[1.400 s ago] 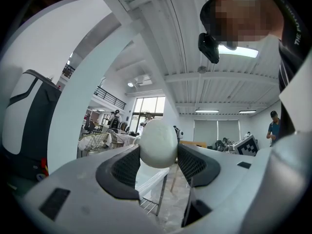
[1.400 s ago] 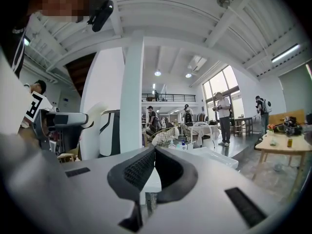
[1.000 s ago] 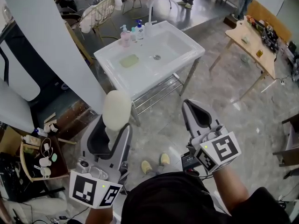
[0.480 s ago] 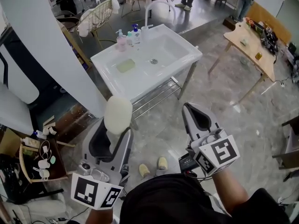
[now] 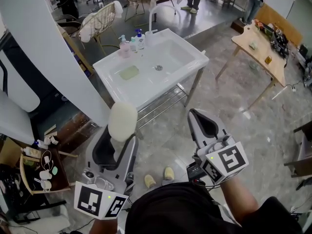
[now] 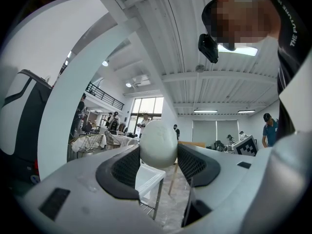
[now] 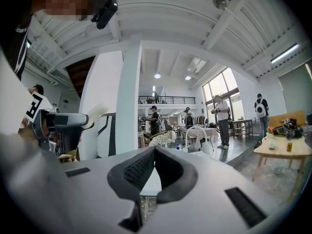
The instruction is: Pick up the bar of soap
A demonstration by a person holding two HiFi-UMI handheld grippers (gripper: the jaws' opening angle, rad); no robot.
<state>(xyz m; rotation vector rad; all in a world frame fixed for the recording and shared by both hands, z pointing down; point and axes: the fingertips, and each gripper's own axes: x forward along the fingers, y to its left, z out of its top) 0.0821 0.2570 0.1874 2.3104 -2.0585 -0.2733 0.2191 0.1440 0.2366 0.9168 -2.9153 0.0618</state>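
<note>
The left gripper [image 5: 122, 136] has its jaws clamped on the pale oval bar of soap [image 5: 122, 120], holding it in the air short of the white sink [image 5: 115, 84]. Beside it, the right gripper [image 5: 195, 115] has its jaws pressed together on nothing. Pump bottles [image 5: 132, 41] line the sink's far rim.

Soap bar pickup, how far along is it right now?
Done: the bar of soap is off any surface, clamped between the jaws of the left gripper and held in the air, well apart from the white sink. In hand: just that grip; the right gripper is shut on nothing. Left: nothing of the pickup itself appears to remain.
</note>
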